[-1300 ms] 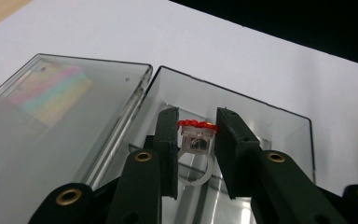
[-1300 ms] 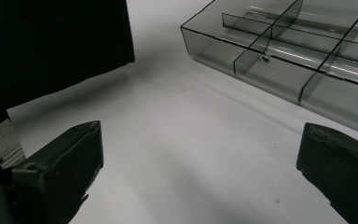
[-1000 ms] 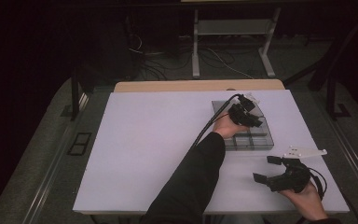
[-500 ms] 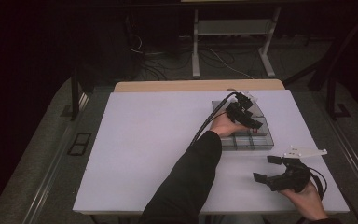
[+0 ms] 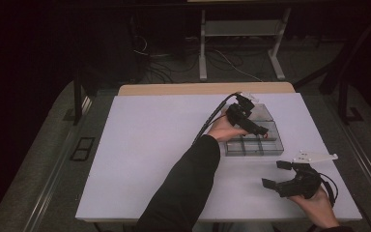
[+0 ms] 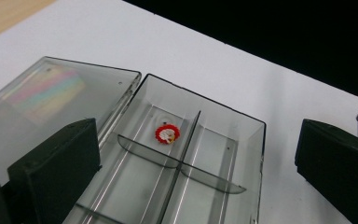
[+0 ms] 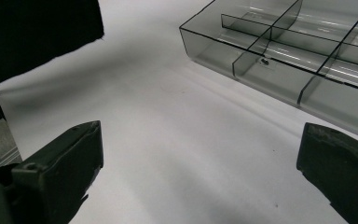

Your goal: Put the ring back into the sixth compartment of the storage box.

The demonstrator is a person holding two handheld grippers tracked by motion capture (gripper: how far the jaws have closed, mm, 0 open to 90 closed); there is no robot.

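Red-and-white part lies loose on the floor of a far compartment of the smoky clear box, against the centre divider and just past the curved cross divider; nothing touches it. In the high view it reads as a small red speck in the box, just off the tip of the left gripper. Box lid is swung open and lies flat beside the tray, hinge side along the tray wall. Left gripper hangs over the box, jaws spread wide and just opened, nothing between the pads, part clear below them. The left arm in a dark sleeve reaches diagonally across the white table. Right gripper sits near the front right corner of the table, well apart from the box, in a bare hand. Its jaws are also wide and empty, over bare tabletop, with the box's near wall ahead. Box sits right of centre, toward the far edge.
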